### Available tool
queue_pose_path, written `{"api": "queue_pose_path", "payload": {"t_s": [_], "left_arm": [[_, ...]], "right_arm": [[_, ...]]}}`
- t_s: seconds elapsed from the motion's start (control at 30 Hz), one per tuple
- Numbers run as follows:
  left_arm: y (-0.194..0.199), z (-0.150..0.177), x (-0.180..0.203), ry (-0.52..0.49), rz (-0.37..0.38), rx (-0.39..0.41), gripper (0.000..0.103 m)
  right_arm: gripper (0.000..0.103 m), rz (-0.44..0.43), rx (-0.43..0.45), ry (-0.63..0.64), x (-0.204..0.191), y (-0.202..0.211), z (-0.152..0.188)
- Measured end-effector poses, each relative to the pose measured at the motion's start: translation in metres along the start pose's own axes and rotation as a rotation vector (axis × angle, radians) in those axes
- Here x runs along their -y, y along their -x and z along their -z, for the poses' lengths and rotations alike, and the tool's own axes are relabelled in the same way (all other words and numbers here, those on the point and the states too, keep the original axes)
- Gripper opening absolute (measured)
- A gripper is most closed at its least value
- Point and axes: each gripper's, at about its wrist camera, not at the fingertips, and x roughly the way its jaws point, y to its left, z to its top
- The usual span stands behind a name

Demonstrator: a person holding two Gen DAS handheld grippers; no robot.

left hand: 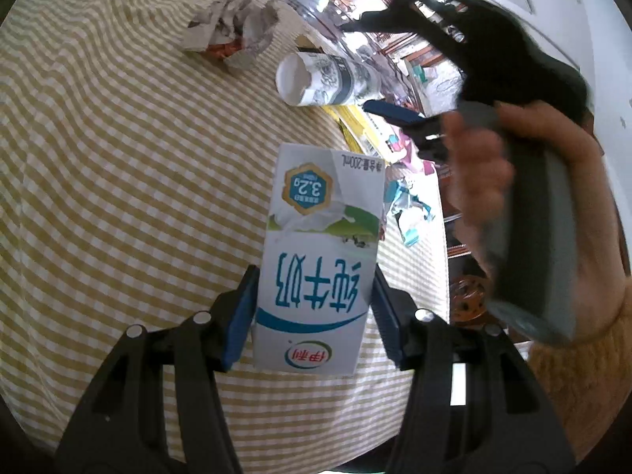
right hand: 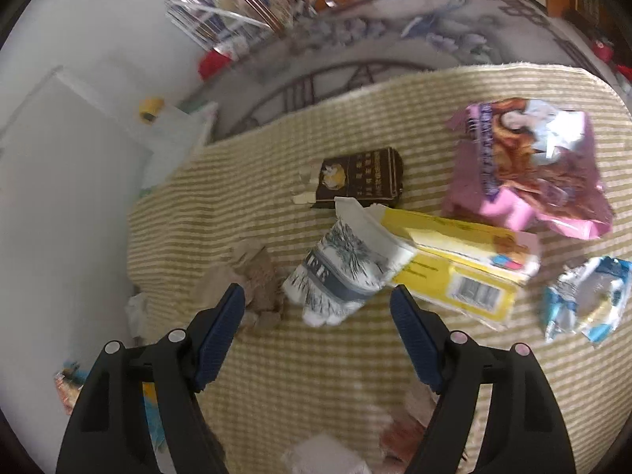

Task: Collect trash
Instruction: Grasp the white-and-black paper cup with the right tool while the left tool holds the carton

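While I watch the left wrist feed first, these are my notes.
Left gripper point(left hand: 312, 312): I see its blue pads pressed on both sides of the milk carton point(left hand: 316, 260), gripping it above the checked tablecloth point(left hand: 118, 197).
Milk carton: white and blue, its print upside down to me.
Paper cup point(left hand: 328, 79): lying on its side beyond the carton, open mouth toward me.
Crumpled paper point(left hand: 233, 35): farther back on the cloth, apart from the cup.
Right hand point(left hand: 513, 197): at the right edge, blurred, wrapped round the grey handle of its gripper.

Right wrist feed next.
Right gripper point(right hand: 318, 316): fingers spread wide, nothing between them; I see it above the cloth, pointing at the cup.
Paper cup point(right hand: 343, 272): crushed, on its side, touching the yellow box point(right hand: 462, 264).
Dark packet point(right hand: 361, 177): behind the cup.
Pink wrapper point(right hand: 525, 170): at the right, beyond the box.
Blue wrapper point(right hand: 584, 296): near the right edge.
Brown paper wad point(right hand: 252, 276): just beside the left finger.
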Motion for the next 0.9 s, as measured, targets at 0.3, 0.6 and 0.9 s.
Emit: {"api": "queue_pose_path", "payload": {"t_s": [0.3,0.6,0.9], "left_arm": [[0.005,0.000,-0.003,-0.001,0.019,-0.016,0.052],[0.004,0.000,-0.005,0.004,-0.001,-0.013,0.052],[-0.006,0.001,0.008,-0.033,-0.043,-0.026,0.052]], "right_arm": [[0.026,0.006,0.015,0.045,0.003,-0.012,0.003],[0.024,-0.113,0.103,0.160,0.004,0.058,0.018],[0.024,-0.117,0.108,0.192,0.078,0.119,0.085]]}}
